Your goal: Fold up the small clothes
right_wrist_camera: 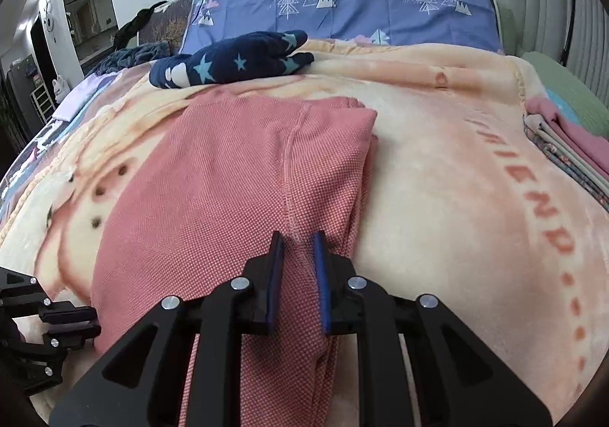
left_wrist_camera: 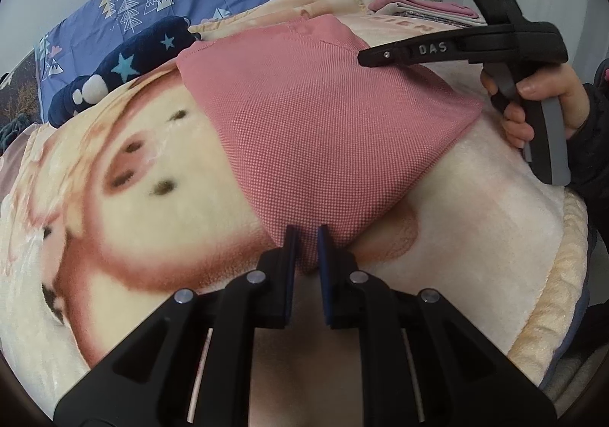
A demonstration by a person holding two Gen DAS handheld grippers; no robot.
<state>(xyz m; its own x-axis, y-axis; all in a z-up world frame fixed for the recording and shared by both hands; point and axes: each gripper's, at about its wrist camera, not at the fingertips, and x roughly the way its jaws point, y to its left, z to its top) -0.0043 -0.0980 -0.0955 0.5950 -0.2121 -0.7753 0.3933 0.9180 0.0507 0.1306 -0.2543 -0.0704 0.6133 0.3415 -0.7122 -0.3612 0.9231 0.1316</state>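
Fingers on left gripper [left_wrist_camera: 306,231] nearly closed, pinching near corner of pink garment [left_wrist_camera: 323,130]. Right gripper [right_wrist_camera: 298,236] nearly closed on its seam fold. Garment's long axis runs away from both fingertips across blanket [right_wrist_camera: 456,198].

Location: a bedroom in a private home. The work surface is a bed [right_wrist_camera: 437,168] covered with a plush cream blanket [right_wrist_camera: 449,198] printed with a cartoon animal face and lettering. At the head end stands a blue pillow [right_wrist_camera: 342,0] patterned with trees, clouds and mountains. A navy star-print soft item [right_wrist_camera: 232,59] lies just in front of it. A stack of folded garments [right_wrist_camera: 567,145] sits at the right edge of the bed. On the left, an arched doorway [right_wrist_camera: 82,8] opens onto another lit room with household furnishings.
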